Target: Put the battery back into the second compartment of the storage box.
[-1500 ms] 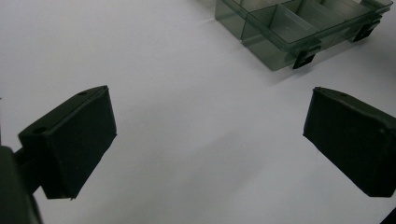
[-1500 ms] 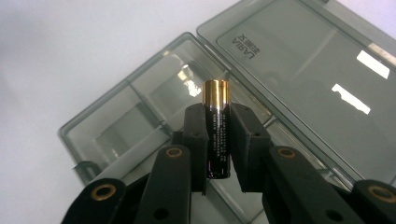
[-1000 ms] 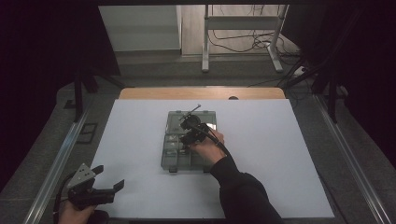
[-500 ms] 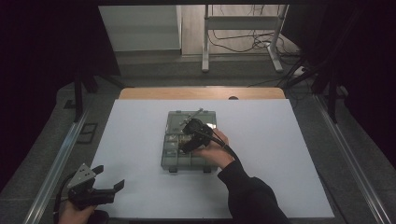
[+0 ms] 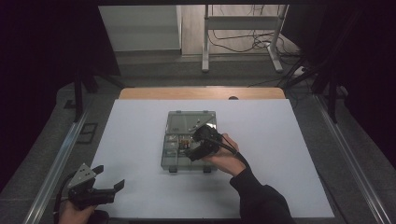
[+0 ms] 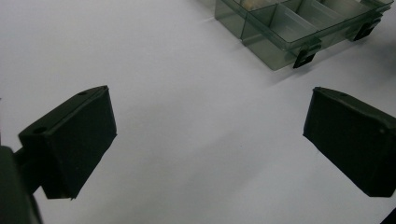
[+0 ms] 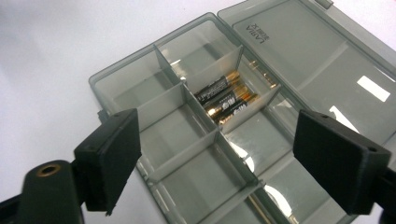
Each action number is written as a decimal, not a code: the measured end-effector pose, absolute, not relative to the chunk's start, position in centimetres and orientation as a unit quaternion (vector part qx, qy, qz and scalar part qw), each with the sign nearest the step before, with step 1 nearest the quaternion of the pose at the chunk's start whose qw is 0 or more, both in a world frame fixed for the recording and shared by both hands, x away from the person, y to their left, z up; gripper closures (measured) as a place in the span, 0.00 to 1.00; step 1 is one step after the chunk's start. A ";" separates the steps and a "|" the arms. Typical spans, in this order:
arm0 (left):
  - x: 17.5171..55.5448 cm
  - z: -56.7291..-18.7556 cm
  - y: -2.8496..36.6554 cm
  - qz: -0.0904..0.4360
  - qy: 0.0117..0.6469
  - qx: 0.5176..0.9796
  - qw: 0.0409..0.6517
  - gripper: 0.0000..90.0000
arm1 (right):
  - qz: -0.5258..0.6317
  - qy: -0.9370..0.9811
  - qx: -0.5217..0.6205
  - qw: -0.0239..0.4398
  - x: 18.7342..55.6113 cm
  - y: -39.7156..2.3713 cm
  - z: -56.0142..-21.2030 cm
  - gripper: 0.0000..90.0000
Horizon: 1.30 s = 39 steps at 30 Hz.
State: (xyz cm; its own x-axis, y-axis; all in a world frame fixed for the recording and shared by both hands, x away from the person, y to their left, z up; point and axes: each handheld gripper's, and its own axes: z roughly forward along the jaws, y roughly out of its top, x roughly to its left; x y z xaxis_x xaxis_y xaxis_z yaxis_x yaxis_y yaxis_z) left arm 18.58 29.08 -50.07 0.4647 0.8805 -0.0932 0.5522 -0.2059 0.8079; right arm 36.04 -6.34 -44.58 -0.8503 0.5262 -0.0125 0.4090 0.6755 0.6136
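A smoky clear compartment box (image 5: 173,157) lies open mid-table, its lid (image 5: 187,120) folded back flat. One middle compartment holds three AA batteries (image 7: 225,99); the neighbouring compartments look bare. My right gripper (image 5: 196,143) hovers over the box's right half, held by a hand in a dark sleeve. In the right gripper view its jaws stand wide apart, open (image 7: 226,158), above the compartments with nothing between them. My left gripper (image 5: 109,178) rests at the table's near left corner, open (image 6: 208,135) and empty, pointing toward the box corner (image 6: 280,32).
A white mat (image 5: 280,140) covers the table, with a wooden strip (image 5: 201,93) along the far edge. Metal rails (image 5: 56,158) run down both sides. A stand and cables (image 5: 243,42) sit on the floor beyond.
My right gripper has drifted a little toward the near side over the box. The left gripper has stayed put.
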 end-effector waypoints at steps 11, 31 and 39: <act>18.6 -50.1 29.1 0.199 0.477 0.750 0.411 0.03 | 0.318 0.907 0.259 0.091 35.0 -8.1 -44.8 0.10; 18.6 -50.1 29.0 0.200 0.475 0.752 0.410 0.03 | 0.339 0.895 0.262 0.126 33.0 -12.0 -44.7 0.01; 18.6 -50.1 29.0 0.200 0.476 0.752 0.410 0.03 | 0.348 0.888 0.261 0.150 31.6 -13.7 -44.4 0.01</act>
